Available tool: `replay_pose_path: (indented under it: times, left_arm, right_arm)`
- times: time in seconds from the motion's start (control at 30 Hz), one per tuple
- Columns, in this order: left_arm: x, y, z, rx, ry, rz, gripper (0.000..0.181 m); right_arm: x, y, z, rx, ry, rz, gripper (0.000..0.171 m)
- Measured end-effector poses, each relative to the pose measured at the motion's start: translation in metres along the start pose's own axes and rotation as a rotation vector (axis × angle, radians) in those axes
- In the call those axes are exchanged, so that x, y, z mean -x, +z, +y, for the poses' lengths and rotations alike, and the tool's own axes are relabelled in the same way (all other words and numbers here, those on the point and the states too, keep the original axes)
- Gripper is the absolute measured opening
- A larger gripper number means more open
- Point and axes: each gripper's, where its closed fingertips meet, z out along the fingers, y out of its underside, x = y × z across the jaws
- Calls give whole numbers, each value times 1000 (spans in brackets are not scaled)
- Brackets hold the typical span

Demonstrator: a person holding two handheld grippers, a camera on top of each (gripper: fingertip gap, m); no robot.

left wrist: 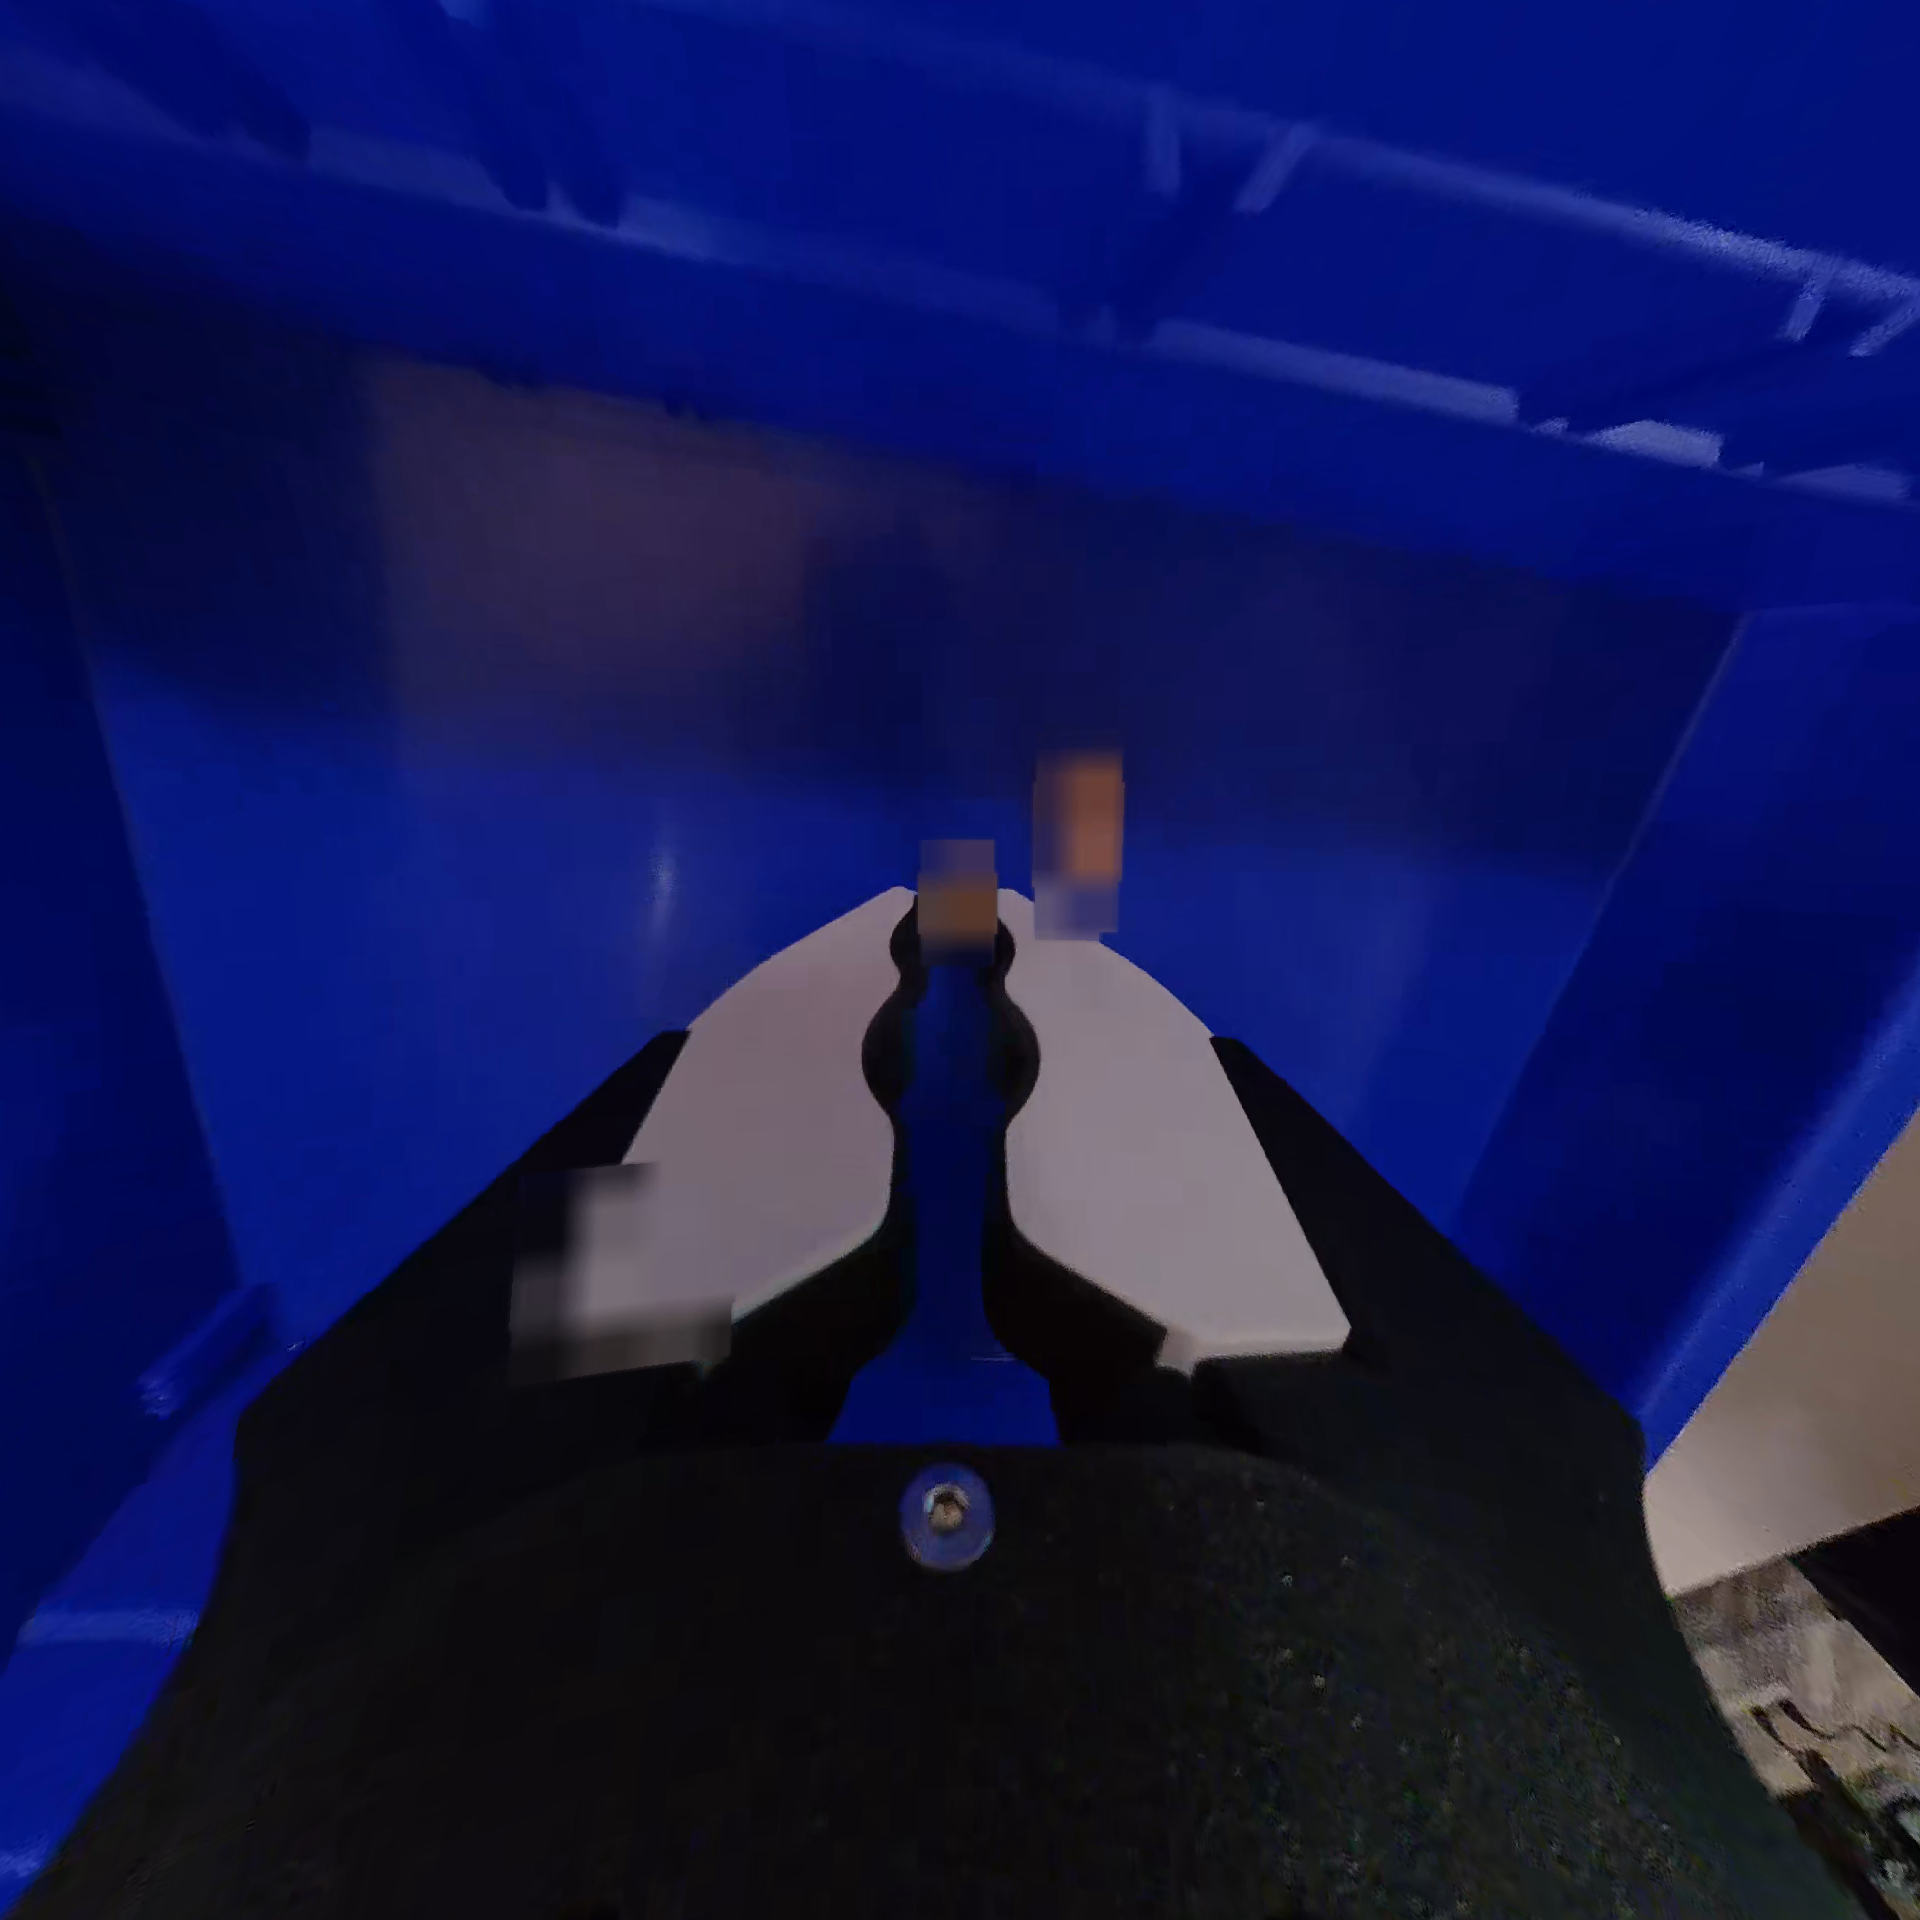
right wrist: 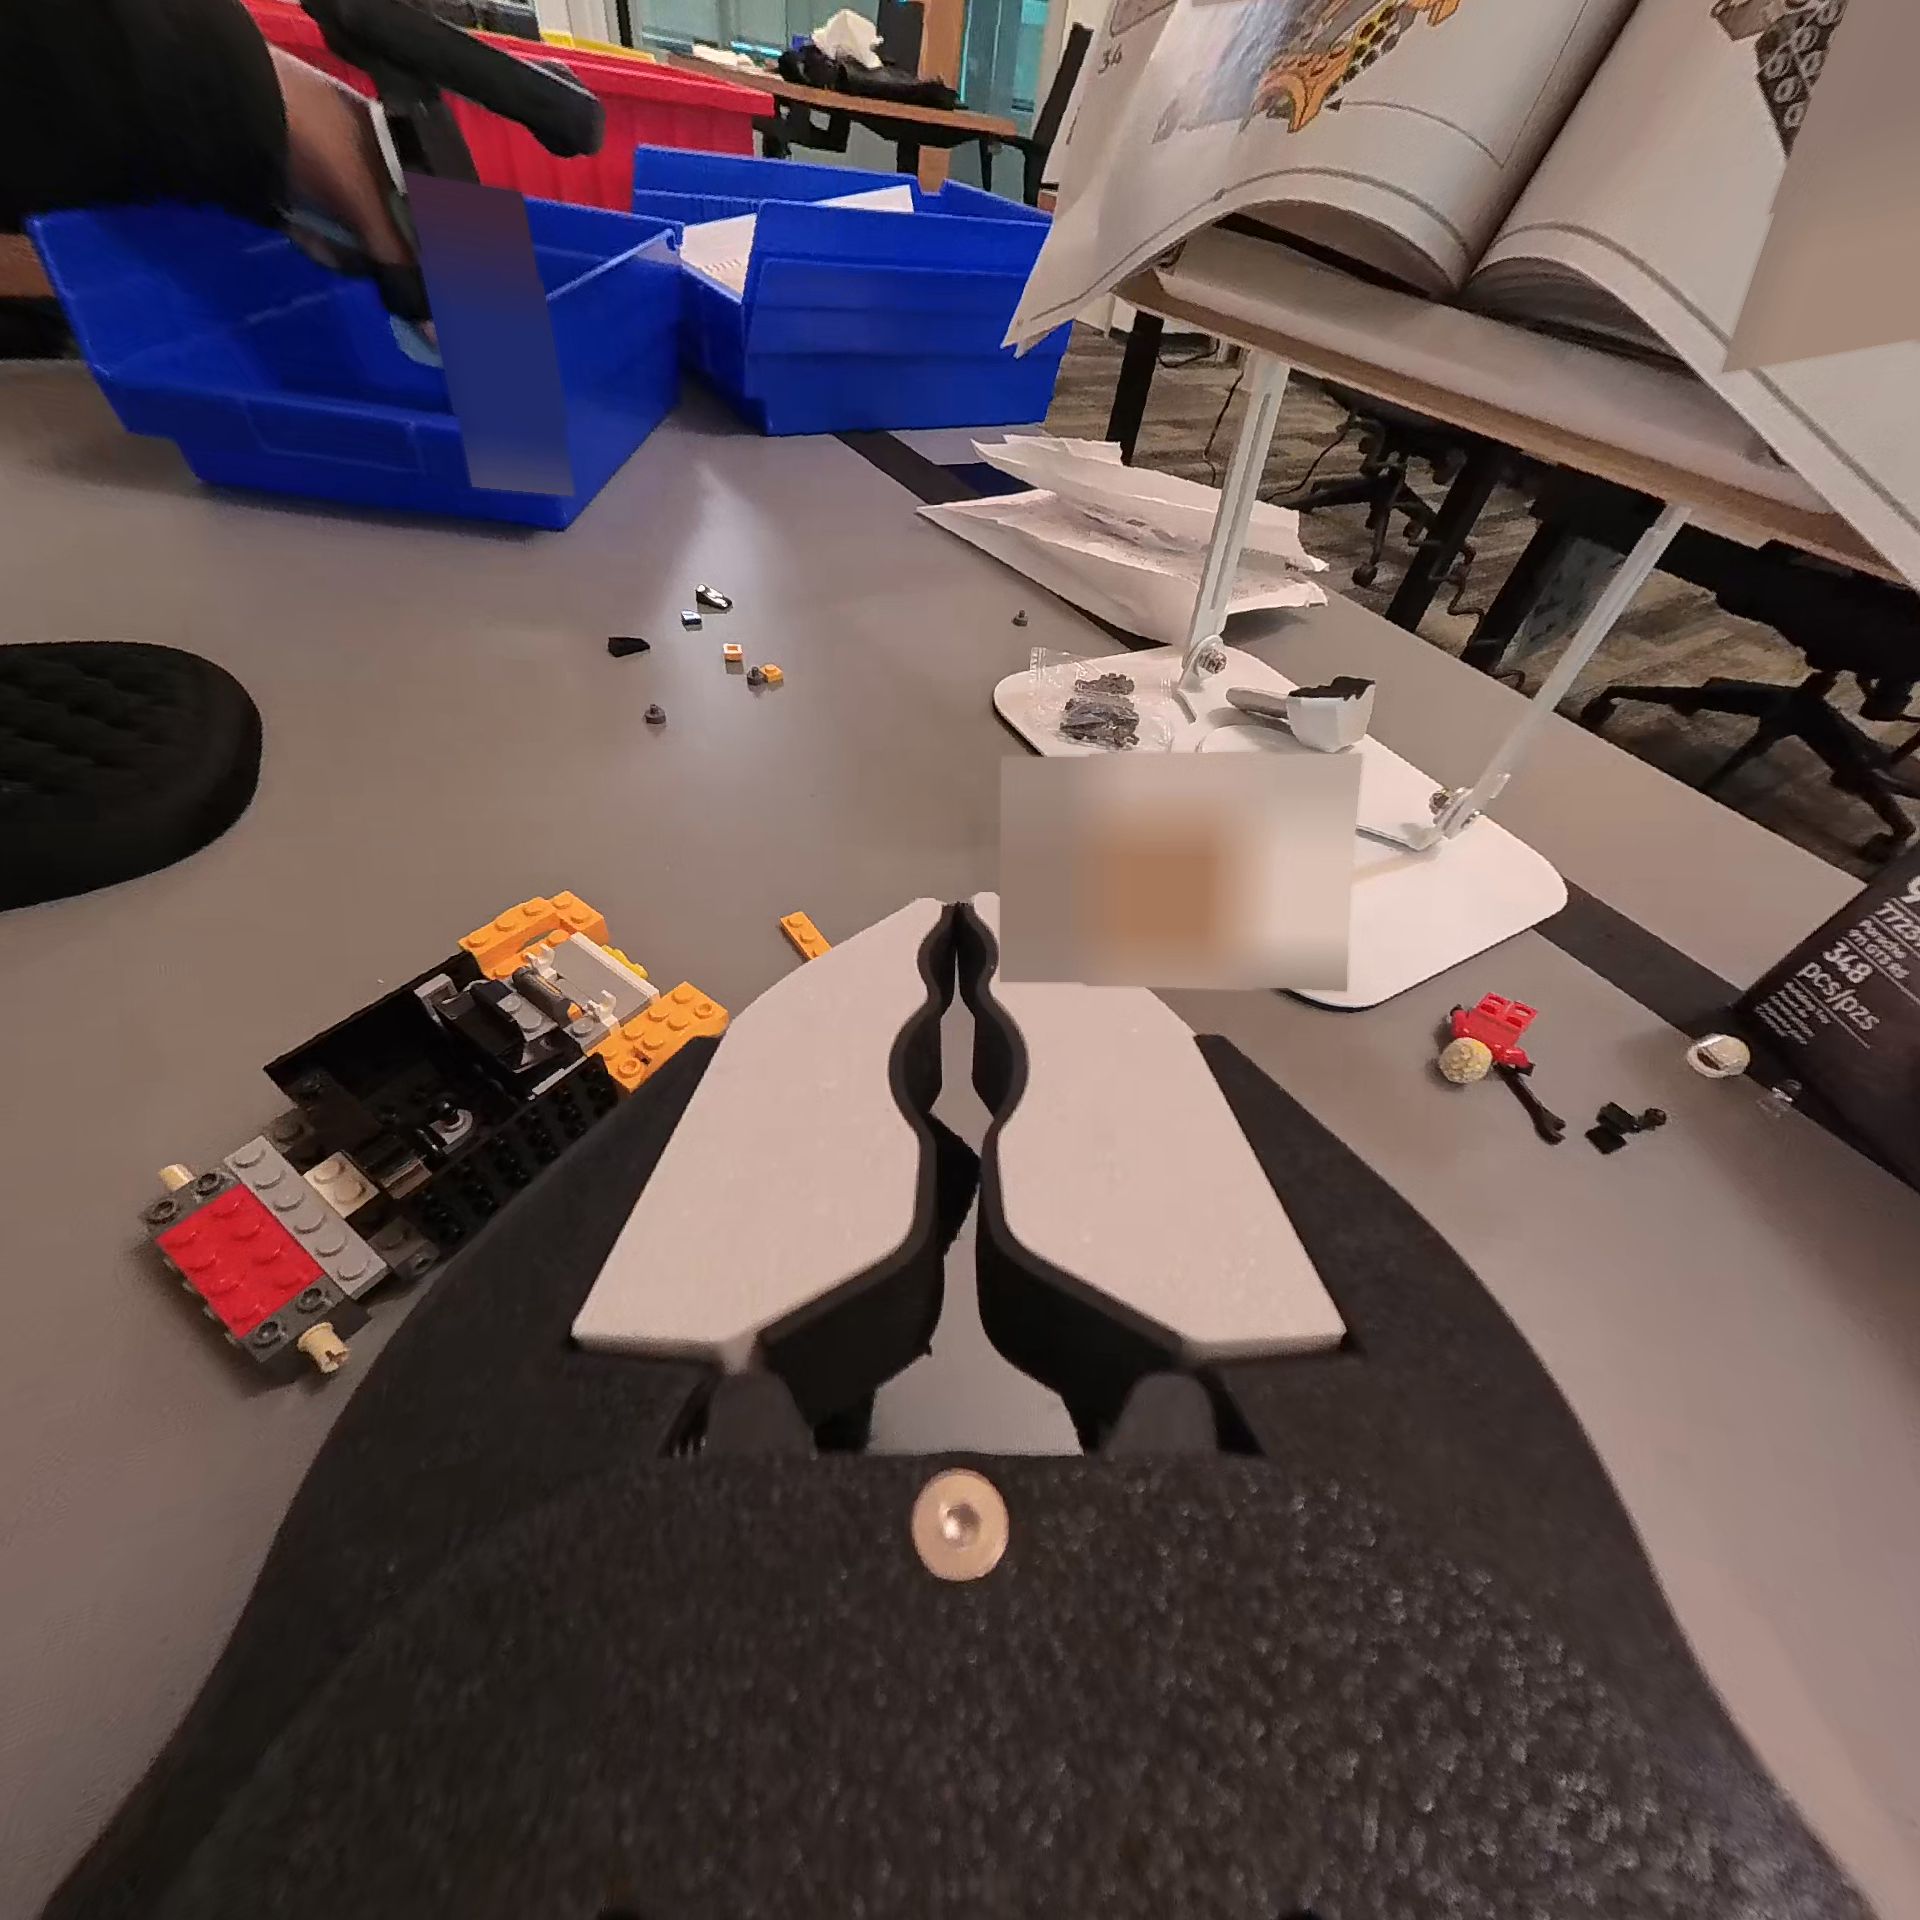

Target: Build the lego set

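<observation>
My left gripper (left wrist: pixel 956 920) is deep inside a blue bin (left wrist: pixel 416 935). Its jaws are almost closed on a small orange piece (left wrist: pixel 956 906) at the tips, which a mosaic patch partly covers. A second small orange piece (left wrist: pixel 1081 831) lies just beyond, to the right. My right gripper (right wrist: pixel 956 914) is shut and empty, low over the grey table (right wrist: pixel 831 790). A partly built black, orange, grey and red lego car (right wrist: pixel 416 1101) lies to its left. A flat orange plate (right wrist: pixel 805 932) lies just left of its tips. The left gripper (right wrist: pixel 416 301) also shows far off, reaching into the blue bin (right wrist: pixel 260 395).
Several tiny loose pieces (right wrist: pixel 727 649) lie mid-table. Another blue bin (right wrist: pixel 862 312) and a red bin (right wrist: pixel 644 114) stand at the back. The open instruction book (right wrist: pixel 1455 135) rests on a white stand (right wrist: pixel 1455 883), with a bag of black parts (right wrist: pixel 1101 712). A small red assembly (right wrist: pixel 1491 1034) lies right; a black pad (right wrist: pixel 104 758) left. The grippers' ends are close to 55 cm from one another. The flat orange plate (right wrist: pixel 805 932) lies some 12 cm from my right tips, 45 cm from my left tips.
</observation>
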Motion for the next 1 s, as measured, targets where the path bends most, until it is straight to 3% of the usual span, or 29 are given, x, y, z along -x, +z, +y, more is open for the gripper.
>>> replay_pose_path:
  times: [0.1,0.2,0.3,0.4,0.53,0.63,0.77,1.0]
  left_arm:
    - [-2,-5,2,21,37,-45,10]
    - [-33,-43,-25,-126,117,-98,10]
    - [-113,-91,-66,-277,319,-122,8]
    - [-225,-105,-100,-338,562,-50,8]
    - [-361,-72,-122,-300,837,125,8]
    - [-419,-32,-132,-227,986,206,8]
    - [-456,10,-138,-101,1109,316,7]
    - [-478,41,-145,27,1057,393,8]
  right_arm:
    - [-1,-2,-2,-7,-3,3,0]
    - [-3,-4,-4,-20,-7,15,0]
    - [-7,-5,-1,-12,4,25,0]
    - [-9,-4,7,30,4,39,0]
    - [-4,-5,6,35,-3,37,0]
    - [-1,-5,9,46,-18,40,0]
    - [3,-2,14,69,-25,27,0]
    - [6,0,17,87,-33,15,0]
